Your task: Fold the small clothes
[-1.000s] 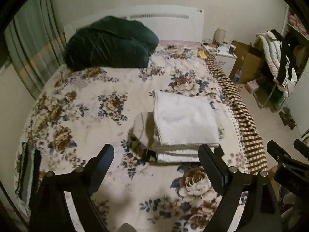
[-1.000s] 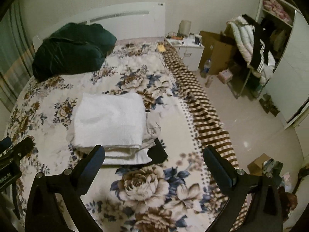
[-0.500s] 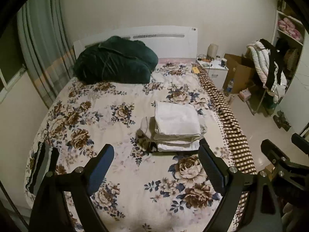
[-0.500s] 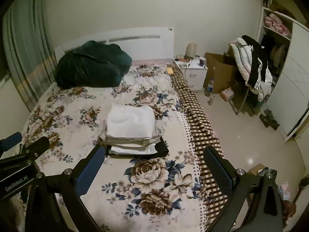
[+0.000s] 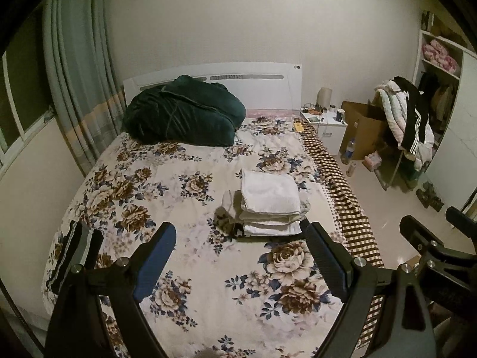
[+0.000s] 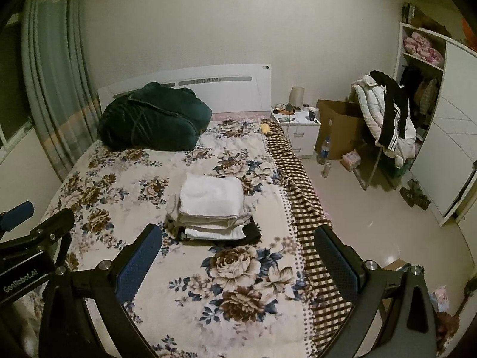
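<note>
A stack of folded small clothes [image 5: 268, 205] lies on the floral bedspread [image 5: 167, 208], white pieces on top and a dark piece at the bottom; it also shows in the right wrist view [image 6: 211, 205]. My left gripper [image 5: 241, 259] is open and empty, held back from the bed's foot, well short of the stack. My right gripper [image 6: 238, 253] is open and empty, likewise far back. The right gripper's fingers [image 5: 423, 238] show at the right edge of the left wrist view, and the left gripper's fingers [image 6: 38, 223] show at the left edge of the right wrist view.
A dark green duvet bundle [image 5: 182, 116] lies at the headboard. A striped dark item [image 5: 74, 253] lies at the bed's left edge. Right of the bed are a white nightstand [image 6: 298, 128], a cardboard box [image 6: 340, 125], bottles on the floor, a chair piled with clothes [image 6: 384, 119] and a wardrobe [image 6: 447, 149].
Both grippers have pulled back and up from the stack, so the whole bed and room now show. The stack has stayed put. Both jaws remain open.
</note>
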The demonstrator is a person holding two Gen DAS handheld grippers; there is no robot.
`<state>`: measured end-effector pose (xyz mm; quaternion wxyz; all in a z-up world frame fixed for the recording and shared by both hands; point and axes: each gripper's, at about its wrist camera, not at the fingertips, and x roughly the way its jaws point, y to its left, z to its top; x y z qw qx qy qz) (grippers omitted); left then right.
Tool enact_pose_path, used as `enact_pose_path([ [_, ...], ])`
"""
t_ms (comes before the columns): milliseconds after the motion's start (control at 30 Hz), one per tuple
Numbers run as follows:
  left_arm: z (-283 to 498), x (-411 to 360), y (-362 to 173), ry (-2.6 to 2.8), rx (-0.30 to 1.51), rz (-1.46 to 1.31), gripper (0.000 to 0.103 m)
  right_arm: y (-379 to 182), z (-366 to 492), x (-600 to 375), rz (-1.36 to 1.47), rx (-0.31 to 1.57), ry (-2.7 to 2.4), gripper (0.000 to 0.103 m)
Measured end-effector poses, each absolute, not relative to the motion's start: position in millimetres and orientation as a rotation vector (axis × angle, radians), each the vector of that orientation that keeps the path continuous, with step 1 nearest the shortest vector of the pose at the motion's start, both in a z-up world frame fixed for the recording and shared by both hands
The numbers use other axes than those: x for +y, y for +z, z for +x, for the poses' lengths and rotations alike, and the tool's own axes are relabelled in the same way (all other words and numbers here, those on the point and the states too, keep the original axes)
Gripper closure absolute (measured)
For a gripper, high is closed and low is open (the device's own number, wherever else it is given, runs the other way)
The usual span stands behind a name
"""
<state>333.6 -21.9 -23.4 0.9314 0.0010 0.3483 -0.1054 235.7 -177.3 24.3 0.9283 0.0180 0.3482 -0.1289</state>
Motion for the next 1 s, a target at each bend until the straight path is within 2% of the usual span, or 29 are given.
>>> enact_pose_path([
  [33, 331, -21, -23, -0.216, 0.713, -0.002, 0.0, 26, 233, -178, 0.035, 0.714, -0.266, 0.0],
  [1000, 315, -21, -13, -0.174, 0.67, 0.012, 0.0, 51, 219, -186, 0.016, 0.679, -0.245, 0.0],
])
